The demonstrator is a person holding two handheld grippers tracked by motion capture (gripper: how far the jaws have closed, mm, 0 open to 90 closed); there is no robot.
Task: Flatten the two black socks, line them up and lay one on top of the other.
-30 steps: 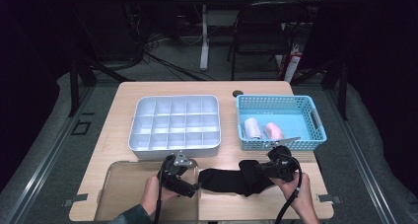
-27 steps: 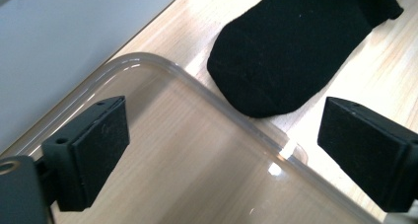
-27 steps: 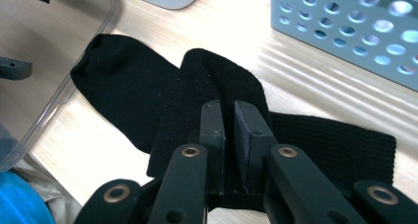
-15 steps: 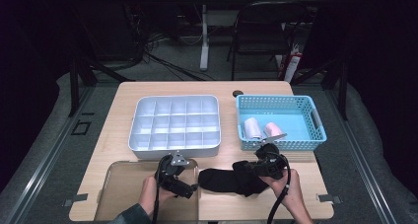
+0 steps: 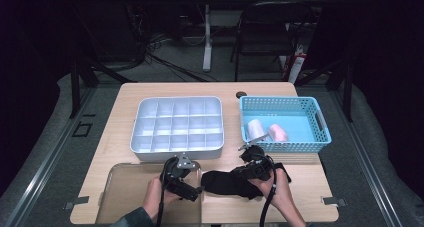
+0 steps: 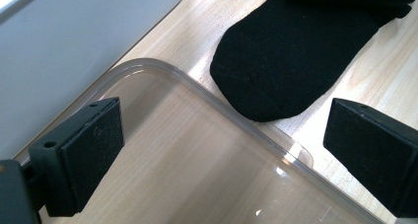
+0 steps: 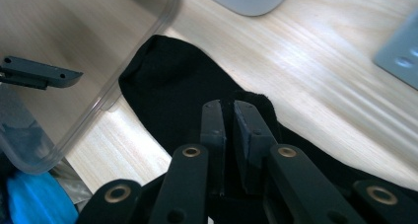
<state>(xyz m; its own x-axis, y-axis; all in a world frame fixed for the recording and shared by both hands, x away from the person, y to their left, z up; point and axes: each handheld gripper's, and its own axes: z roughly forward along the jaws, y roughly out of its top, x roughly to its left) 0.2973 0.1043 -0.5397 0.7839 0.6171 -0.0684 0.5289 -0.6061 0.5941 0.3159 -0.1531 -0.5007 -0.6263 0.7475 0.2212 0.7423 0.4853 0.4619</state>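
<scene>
The worktop [image 5: 300,174] is lit softly from above while the room around it stays dark. The right gripper view smears with motion blur; glare streaks the clear tray [image 6: 207,150].

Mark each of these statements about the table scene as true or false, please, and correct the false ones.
1. The right gripper is shut on the black sock. True.
2. The left gripper has its jaws shut. False: they stand wide open above the clear lid.
3. The blue basket holds two rolled items. True.
4. The black sock lies inside the white divided tray. False: it lies on the wooden table, in front of the tray.
</scene>
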